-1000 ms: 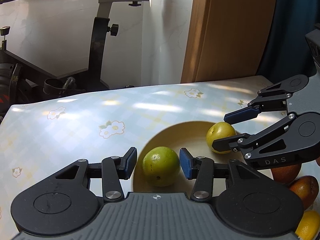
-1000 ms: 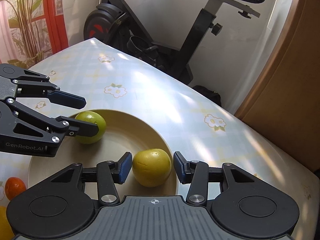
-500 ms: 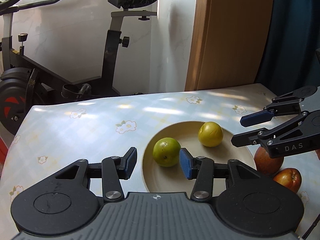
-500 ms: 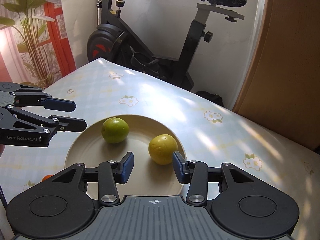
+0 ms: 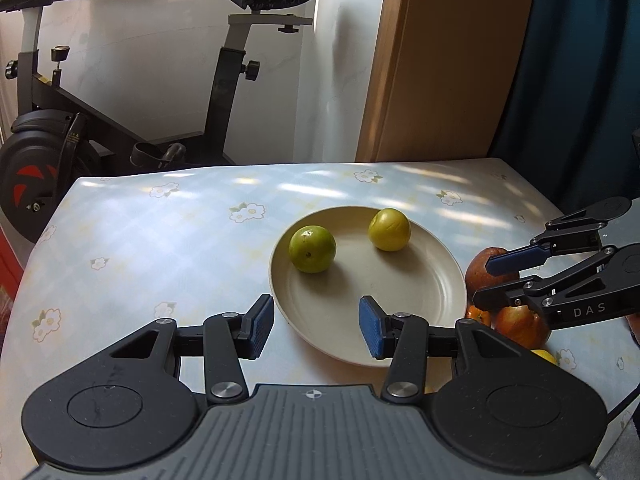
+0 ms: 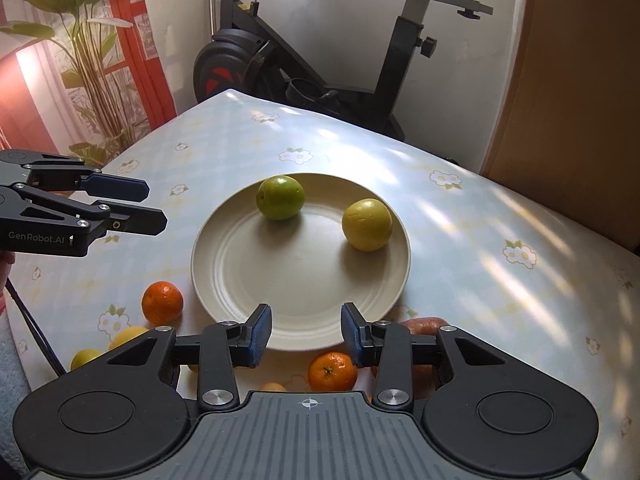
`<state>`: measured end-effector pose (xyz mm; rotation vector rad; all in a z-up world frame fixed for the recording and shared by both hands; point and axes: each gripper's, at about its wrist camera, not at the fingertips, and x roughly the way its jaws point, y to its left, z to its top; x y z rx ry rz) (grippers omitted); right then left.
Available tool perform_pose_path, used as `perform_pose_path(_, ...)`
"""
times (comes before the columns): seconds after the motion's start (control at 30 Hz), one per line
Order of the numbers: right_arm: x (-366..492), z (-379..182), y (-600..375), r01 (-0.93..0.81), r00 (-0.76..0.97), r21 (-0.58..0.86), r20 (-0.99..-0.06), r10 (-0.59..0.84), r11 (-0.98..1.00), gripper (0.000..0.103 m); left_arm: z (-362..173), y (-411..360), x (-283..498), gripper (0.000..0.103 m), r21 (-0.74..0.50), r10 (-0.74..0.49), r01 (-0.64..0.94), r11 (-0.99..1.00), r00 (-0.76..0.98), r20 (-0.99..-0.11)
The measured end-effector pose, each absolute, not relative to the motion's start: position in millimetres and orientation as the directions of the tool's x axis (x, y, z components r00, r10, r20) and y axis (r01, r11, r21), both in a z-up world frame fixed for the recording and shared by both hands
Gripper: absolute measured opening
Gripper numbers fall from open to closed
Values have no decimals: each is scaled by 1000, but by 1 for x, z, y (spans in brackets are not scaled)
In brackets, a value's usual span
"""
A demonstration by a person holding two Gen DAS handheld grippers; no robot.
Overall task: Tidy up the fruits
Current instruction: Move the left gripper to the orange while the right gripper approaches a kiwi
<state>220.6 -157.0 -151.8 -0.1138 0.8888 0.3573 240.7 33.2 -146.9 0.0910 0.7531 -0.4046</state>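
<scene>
Your left claw [image 5: 316, 330] and right claw [image 6: 306, 334] both hang part-open and empty at the plate's [image 6: 280, 300] near rim; the right's jaws have just been closing. The plate's centre is bare. A green fruit [image 6: 280, 197] and a yellow fruit [image 6: 367, 224] sit apart at its far side, with oranges [image 6: 162, 303] loose on the worktop [image 6: 480, 248].

One plate [image 6: 224, 240] sits on the table [image 6: 480, 240]. Two green fruits lie on it, one dark green fruit [image 6: 280, 197] and one yellow-green fruit [image 6: 367, 224]. Two oranges [image 6: 162, 302] lie by the plate's near edge. Two red apples [image 5: 486, 268] lie by its right edge. At least two yellow fruits [image 6: 86, 358] lie at the near left.
</scene>
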Motion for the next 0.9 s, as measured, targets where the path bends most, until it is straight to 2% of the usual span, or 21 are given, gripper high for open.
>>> perform_pose_path(0.17, 212, -162, -156, -354, 506, 114, -811, 293, 928, 28, -151, 37, 232, 50, -65, -318, 381, 922, 650, -690)
perform_pose_path(0.27, 212, -170, -154, -351, 445, 144, -844, 300, 925, 28, -153, 40, 226, 50, -67, -313, 375, 924, 648, -694)
perform_pose_path(0.4, 212, -179, -150, -338, 405, 114, -878, 254, 934, 28, -156, 42, 220, 50, -67, -312, 375, 925, 644, -698)
perform_pose_path(0.67, 214, -189, -145, -346, 377, 87, -899, 223, 934, 28, -162, 47, 217, 50, -83, -317, 371, 925, 631, -708)
perform_pose_path(0.9, 220, -191, -145, -327, 352, 131, -902, 249, 936, 28, -169, 51, 221, 50, -121, -333, 364, 924, 607, -722)
